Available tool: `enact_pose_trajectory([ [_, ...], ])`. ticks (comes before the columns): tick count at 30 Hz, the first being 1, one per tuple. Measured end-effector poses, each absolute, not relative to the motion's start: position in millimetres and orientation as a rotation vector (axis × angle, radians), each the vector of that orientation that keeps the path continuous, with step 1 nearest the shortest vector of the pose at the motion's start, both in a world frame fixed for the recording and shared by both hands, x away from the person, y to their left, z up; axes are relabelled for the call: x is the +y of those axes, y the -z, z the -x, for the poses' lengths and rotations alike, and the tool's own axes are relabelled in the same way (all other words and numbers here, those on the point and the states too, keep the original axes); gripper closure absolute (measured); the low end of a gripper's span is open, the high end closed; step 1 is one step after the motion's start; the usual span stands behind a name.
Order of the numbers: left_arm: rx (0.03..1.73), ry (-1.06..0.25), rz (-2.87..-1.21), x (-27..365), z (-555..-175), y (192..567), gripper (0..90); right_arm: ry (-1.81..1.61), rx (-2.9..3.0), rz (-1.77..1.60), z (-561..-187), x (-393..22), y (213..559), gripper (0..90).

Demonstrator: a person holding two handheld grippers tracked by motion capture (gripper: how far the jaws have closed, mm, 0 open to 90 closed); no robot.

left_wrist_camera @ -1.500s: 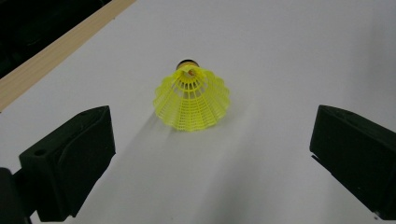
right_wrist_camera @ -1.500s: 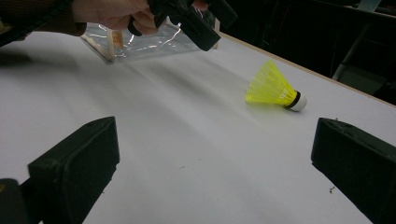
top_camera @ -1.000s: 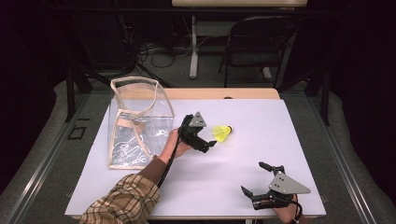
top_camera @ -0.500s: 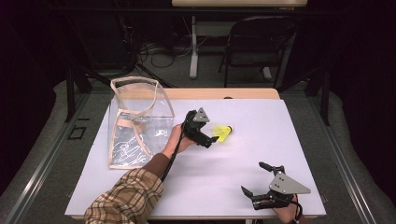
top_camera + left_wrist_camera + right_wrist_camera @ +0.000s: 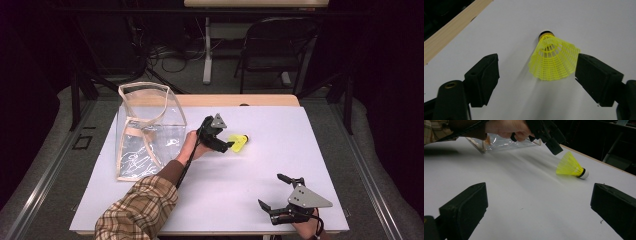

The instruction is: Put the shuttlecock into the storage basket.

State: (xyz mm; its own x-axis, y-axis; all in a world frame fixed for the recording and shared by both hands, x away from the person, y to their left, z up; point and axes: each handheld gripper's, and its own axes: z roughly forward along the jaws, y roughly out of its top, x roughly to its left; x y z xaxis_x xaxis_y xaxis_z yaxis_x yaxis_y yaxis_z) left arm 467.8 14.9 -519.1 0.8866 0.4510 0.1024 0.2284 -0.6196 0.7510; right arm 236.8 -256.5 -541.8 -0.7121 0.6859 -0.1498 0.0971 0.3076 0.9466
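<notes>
A yellow plastic shuttlecock (image 5: 238, 143) lies on its side on the white table top (image 5: 260, 165), cork end pointing away from my left gripper. My left gripper (image 5: 224, 141) is low at its skirt. In the left gripper view the shuttlecock (image 5: 554, 60) lies between the jaws of my left gripper (image 5: 537, 59). The jaws have just been closing. The right pad (image 5: 596, 75) is at the skirt's edge and the left pad (image 5: 484, 75) stands well off it. My right gripper (image 5: 270, 190) rests open at the near right edge, with nothing in it.
A clear plastic bag (image 5: 149, 131) with beige trim stands upright left of the left hand. The right gripper view shows the shuttlecock (image 5: 571, 166), the left gripper (image 5: 549, 137) and the bag (image 5: 506, 141) beyond. A wooden strip (image 5: 240, 100) borders the far edge.
The left gripper moved right and slightly down, up to the shuttlecock, so that its jaws now flank the skirt. The right gripper kept still.
</notes>
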Motion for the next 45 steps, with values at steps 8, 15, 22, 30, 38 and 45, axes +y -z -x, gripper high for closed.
enact_pose_trajectory([
  [8, 0.47, -0.369, -2.291, 8, -474, 524, 37.6, -1.415, 2.042, -0.692, -236, -257, 541, 0.6],
  [15, 0.473, -0.355, -2.291, 5, -480, 530, 51.7, -1.415, 2.044, -0.691, -236, -257, 541, 0.6],
  [22, 0.462, -0.345, -2.297, 2, -484, 534, 62.0, -1.422, 2.039, -0.69, -237, -257, 542, 0.6],
  [30, 0.449, -0.324, -2.31, -1, -486, 539, 68.6, -1.416, 2.043, -0.695, -237, -257, 542, 0.6],
  [38, 0.442, -0.34, -2.309, -3, -487, 542, 77.6, -1.415, 2.042, -0.693, -237, -257, 542, 0.6],
  [45, 0.425, -0.34, -2.309, -5, -486, 543, 85.2, -1.412, 2.042, -0.693, -237, -257, 542, 0.6],
])
